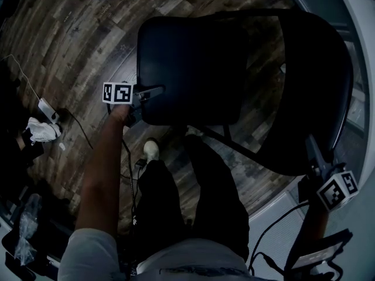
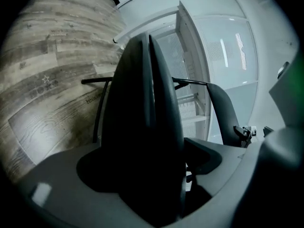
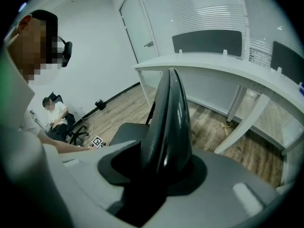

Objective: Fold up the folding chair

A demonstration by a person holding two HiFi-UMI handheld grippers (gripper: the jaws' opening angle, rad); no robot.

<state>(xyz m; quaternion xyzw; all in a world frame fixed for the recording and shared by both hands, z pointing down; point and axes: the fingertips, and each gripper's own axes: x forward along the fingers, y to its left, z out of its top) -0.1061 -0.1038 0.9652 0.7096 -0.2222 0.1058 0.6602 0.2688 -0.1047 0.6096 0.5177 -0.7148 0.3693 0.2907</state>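
- Two risks on the folding chair (image 1: 193, 69): my left gripper (image 1: 151, 92) is spread wide astride the seat (image 2: 142, 127) at its 9 o'clock edge, not clamped, so it may slip on lifting; my shoe (image 1: 151, 150) at 6 o'clock could get pinched as it folds.
- My right gripper (image 1: 312, 150) is closed on the backrest (image 3: 168, 122) rim at 4 o'clock; a weak pinch could let it tip.
- Chair looks black, unfolded, centre to 2 o'clock, on wood floor (image 1: 76, 40).

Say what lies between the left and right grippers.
The folding chair, seat and backrest, spans that stretch from left gripper to right gripper; the head view shows it.
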